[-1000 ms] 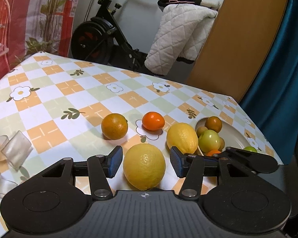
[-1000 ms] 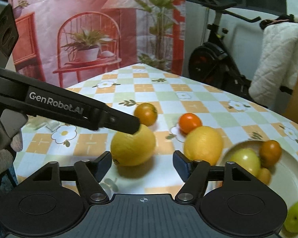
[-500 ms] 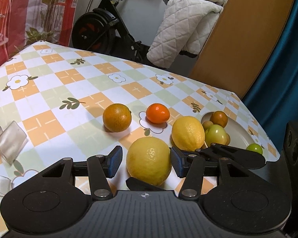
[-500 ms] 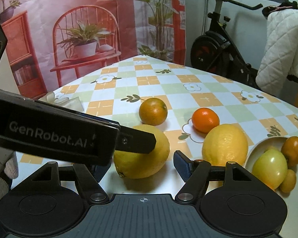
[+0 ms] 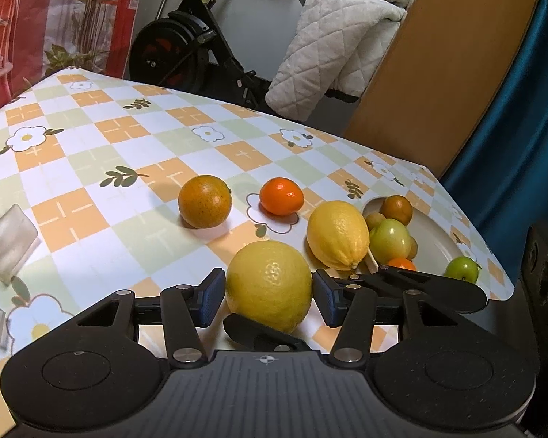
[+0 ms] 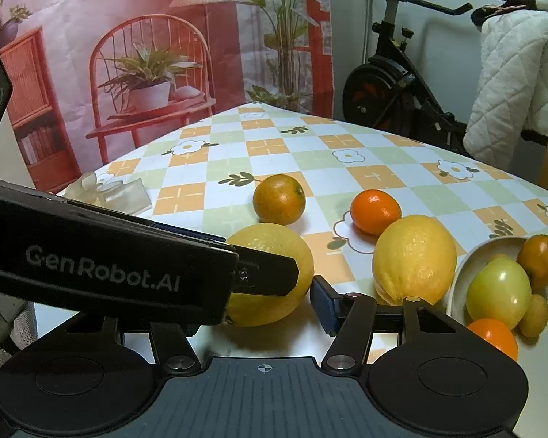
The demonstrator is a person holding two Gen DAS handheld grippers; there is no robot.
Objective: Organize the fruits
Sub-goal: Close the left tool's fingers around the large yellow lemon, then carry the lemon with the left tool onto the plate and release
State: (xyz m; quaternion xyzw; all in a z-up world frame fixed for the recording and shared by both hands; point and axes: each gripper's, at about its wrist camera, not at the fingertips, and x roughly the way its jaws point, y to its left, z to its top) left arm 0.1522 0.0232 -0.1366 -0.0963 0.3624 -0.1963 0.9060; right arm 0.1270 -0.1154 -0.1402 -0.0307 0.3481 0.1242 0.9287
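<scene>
A near yellow lemon (image 5: 270, 283) lies on the checked tablecloth between the pads of my left gripper (image 5: 268, 297); the jaws are close on both sides, contact unclear. The right gripper's fingers (image 5: 259, 332) reach under and beside the same lemon. In the right wrist view the lemon (image 6: 274, 255) sits between my right gripper's (image 6: 263, 303) open jaws, with the left gripper's black arm (image 6: 128, 266) crossing over it. A second lemon (image 5: 338, 233), an orange (image 5: 204, 200) and a mandarin (image 5: 281, 195) lie beyond.
A white plate (image 5: 434, 241) at right holds a green tomato (image 5: 389, 241), small oranges and a green fruit (image 5: 462, 268). Clear plastic wrappers (image 5: 7, 241) lie at left. The table edge is near the plate. An exercise bike stands behind the table.
Both grippers have moved in on the near lemon; the left jaws have narrowed around it and the right fingers now reach under it.
</scene>
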